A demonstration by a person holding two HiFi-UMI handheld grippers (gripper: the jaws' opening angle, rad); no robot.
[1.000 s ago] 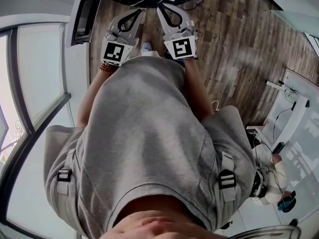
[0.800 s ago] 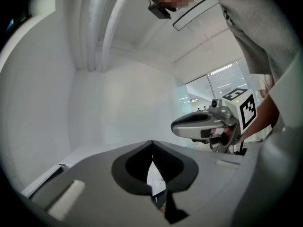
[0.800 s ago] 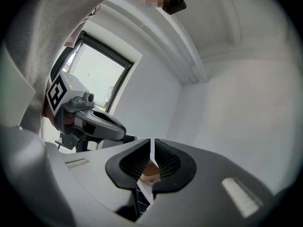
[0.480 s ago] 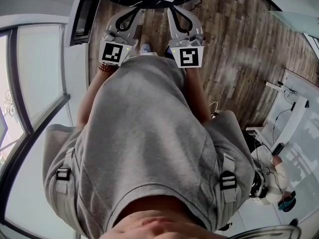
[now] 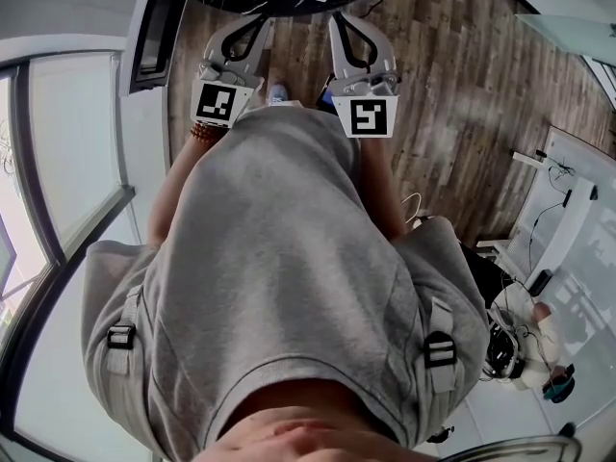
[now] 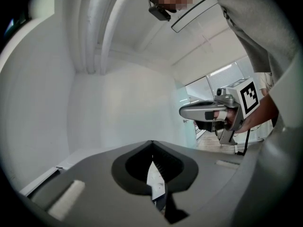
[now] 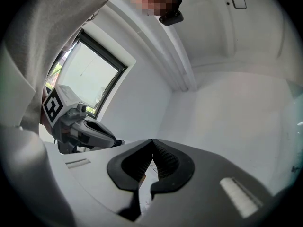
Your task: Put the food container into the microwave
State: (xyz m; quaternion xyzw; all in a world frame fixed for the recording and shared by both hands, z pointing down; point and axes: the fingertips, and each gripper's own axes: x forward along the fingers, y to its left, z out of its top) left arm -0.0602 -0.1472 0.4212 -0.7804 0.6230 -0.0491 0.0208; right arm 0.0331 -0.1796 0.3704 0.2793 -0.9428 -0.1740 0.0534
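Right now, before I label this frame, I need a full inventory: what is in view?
floor: one, brown wood planks, ahead of the person
window glass: dark-framed, left side
desk: one, white, cables on it, right edge
another person: one, lower right, partly seen
food container, microwave: none visible
shirt: one, grey, fills the head view
strap buckles: two, black, one on each side of the shirt
bracelet: one, brown beads, left wrist
left gripper: grey, jaws together, empty
right gripper: grey, jaws together, empty
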